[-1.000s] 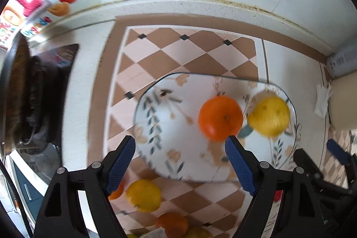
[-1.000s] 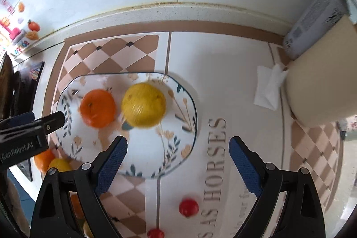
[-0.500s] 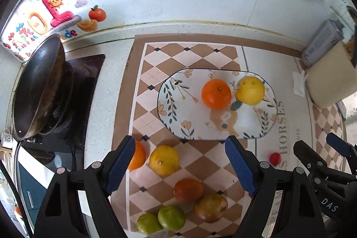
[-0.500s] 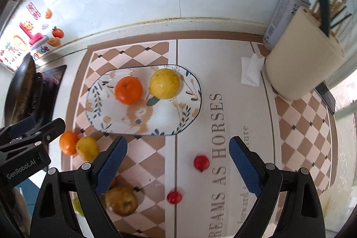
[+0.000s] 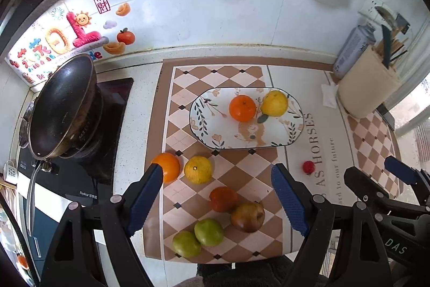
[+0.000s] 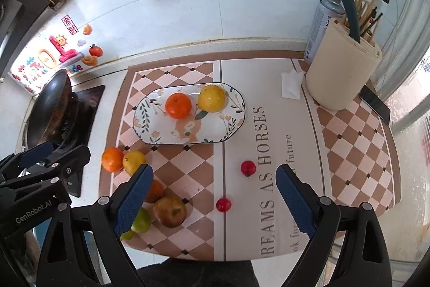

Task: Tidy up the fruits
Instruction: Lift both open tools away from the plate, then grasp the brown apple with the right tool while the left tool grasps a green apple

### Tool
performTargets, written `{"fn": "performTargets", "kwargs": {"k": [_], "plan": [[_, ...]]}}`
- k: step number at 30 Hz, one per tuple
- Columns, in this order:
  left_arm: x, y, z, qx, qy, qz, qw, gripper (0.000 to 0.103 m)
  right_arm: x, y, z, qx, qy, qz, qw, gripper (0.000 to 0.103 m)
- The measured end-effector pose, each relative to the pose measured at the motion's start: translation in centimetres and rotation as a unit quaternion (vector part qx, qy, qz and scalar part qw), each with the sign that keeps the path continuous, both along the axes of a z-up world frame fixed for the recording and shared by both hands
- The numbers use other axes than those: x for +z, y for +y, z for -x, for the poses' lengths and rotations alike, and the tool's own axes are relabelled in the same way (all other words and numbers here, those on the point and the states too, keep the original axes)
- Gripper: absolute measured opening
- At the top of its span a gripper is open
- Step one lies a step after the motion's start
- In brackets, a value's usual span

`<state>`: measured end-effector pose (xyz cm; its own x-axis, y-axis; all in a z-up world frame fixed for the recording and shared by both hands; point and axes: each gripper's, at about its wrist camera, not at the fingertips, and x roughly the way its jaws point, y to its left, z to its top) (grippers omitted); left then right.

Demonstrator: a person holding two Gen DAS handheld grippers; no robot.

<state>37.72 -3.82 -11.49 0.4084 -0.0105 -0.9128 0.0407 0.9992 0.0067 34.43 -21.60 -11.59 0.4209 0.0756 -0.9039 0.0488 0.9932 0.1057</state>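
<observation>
An orange (image 5: 242,108) and a yellow citrus (image 5: 274,103) sit touching on your oval plate (image 5: 212,136), frame centre; loose fruit below it. Your left gripper (image 5: 217,197) and right gripper (image 6: 212,195) hover spread wide, holding nothing.

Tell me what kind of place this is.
Most likely a home kitchen counter: a black wok sits on a cooktop at the left, a beige utensil holder with chopsticks stands by the tiled wall, and fruit lies around a patterned plate.
</observation>
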Motion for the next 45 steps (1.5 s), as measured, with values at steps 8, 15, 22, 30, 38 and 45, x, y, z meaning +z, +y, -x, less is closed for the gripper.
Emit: {"fn": "performTargets", "kwargs": {"k": [8, 15, 22, 30, 38, 45], "plan": [[0.5, 1.2, 1.9, 0.008, -0.005, 0.02, 0.9998, 0.082, 0.4, 0.5, 1.5, 0.002, 0.002, -0.022, 1.0, 0.095], [-3.4, 3.9, 1.4, 0.036, 0.036, -0.008, 0.9986, 0.101, -8.0, 1.6, 0.3, 0.028, 0.118, -0.104, 0.987, 0.095], [-9.8, 8.6, 1.8, 0.091, 0.123, -0.002, 0.9882, 0.101, -18.7, 4.3, -0.7, 0.046, 0.225, -0.155, 0.961, 0.094], [-15.1, 11.9, 4.9, 0.14, 0.211, 0.053, 0.9659, 0.101, -23.9, 7.1, -1.0, 0.063, 0.265, -0.178, 0.945, 0.073], [-19.6, 12.5, 7.3, 0.173, 0.266, 0.15, 0.9364, 0.067, -23.0, 7.1, -0.5, 0.092, 0.263, -0.108, 0.954, 0.072], [-21.2, 11.6, 7.8, 0.17, 0.269, 0.178, 0.9312, 0.065, -22.9, 6.0, -0.2, 0.1, 0.274, -0.082, 0.953, 0.072]]}}
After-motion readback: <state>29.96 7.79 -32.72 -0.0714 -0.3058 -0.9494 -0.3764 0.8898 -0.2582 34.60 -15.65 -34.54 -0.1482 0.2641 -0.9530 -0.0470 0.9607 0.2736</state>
